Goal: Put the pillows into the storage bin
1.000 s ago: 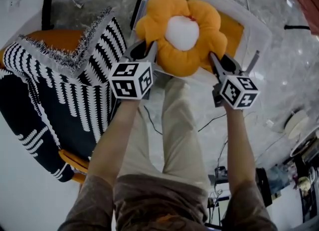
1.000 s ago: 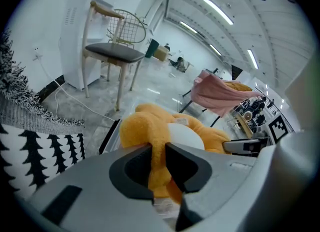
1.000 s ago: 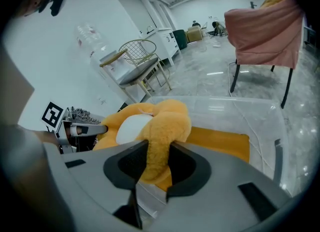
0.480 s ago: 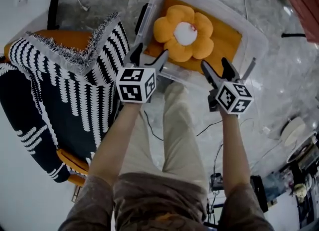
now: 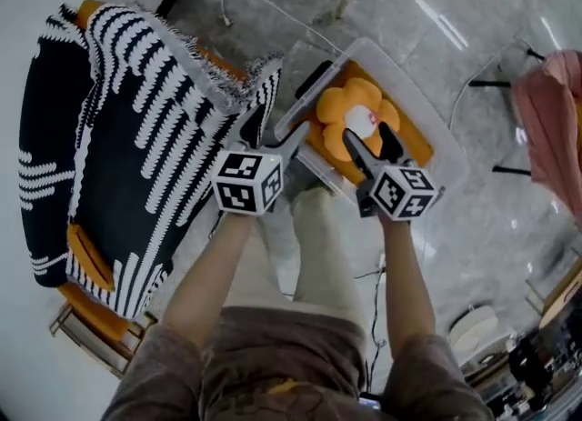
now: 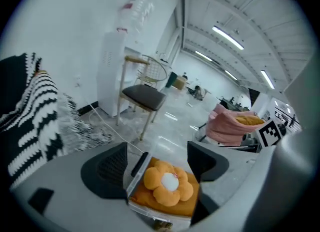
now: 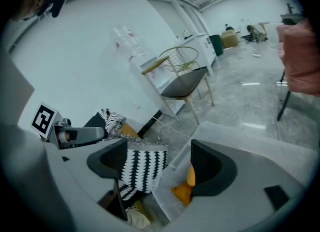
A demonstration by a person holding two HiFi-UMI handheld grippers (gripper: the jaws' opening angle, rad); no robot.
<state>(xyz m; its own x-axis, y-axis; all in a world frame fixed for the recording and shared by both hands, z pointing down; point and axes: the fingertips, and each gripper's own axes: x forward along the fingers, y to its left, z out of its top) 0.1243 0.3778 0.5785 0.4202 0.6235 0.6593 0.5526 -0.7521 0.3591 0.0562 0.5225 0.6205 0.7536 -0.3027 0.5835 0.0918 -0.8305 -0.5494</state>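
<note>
Tongs left (image 5: 275, 130) and right (image 5: 370, 142) have just been opening; both gape wide with nothing between the jaws, raised over the near edge of the storage bin (image 5: 420, 105). Inside it lies the flower pillow (image 5: 356, 119) (white centre up) on an orange cushion (image 5: 414, 142). A fringed striped throw (image 5: 118, 137) lies just beside the bin.

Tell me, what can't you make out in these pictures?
- Orange pillows: right gripper view, mostly hidden by that gripper's own jaw.
- Storage bin, near wall: head view, covered by the right gripper.
- Armchair: head view, mostly under the striped throw.
- Floor clutter: head view, too small, cut off.
</note>
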